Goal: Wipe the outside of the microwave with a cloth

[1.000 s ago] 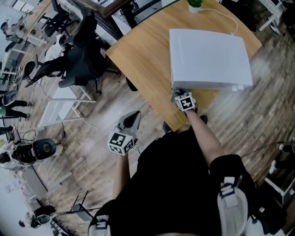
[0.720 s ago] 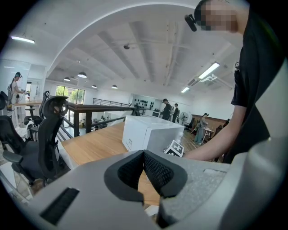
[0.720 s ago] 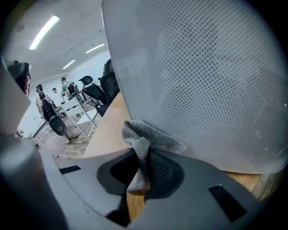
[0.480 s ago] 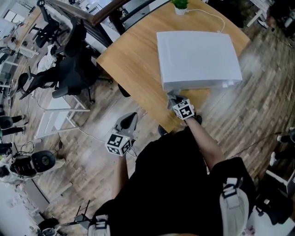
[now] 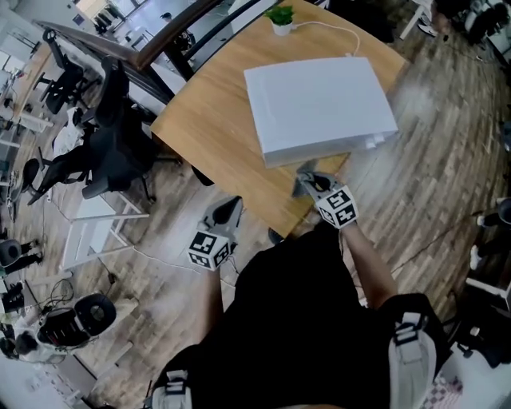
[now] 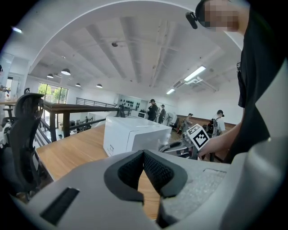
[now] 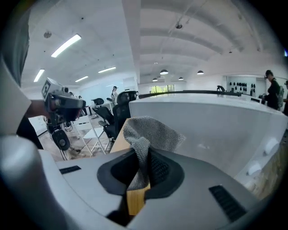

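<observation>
A white microwave point(image 5: 318, 104) stands on the wooden table point(image 5: 207, 120); it also shows in the left gripper view point(image 6: 135, 134) and fills the right gripper view point(image 7: 211, 130). My right gripper point(image 5: 310, 182) is shut on a grey cloth point(image 7: 146, 134), held just before the microwave's near side, close to the table's front edge. The cloth point(image 5: 306, 177) shows as a grey patch at the jaw tips. My left gripper point(image 5: 226, 212) hangs off the table over the floor, jaws shut with nothing between them point(image 6: 144, 168).
A small potted plant point(image 5: 279, 17) and a white cord sit at the table's far end. Black office chairs point(image 5: 108, 152) and a white frame stand left of the table. Wooden floor surrounds the table. People stand far off in the room.
The view has shifted, so the table and microwave sit further left. My right gripper with the cloth stays by the microwave's near side. The left gripper has hardly moved.
</observation>
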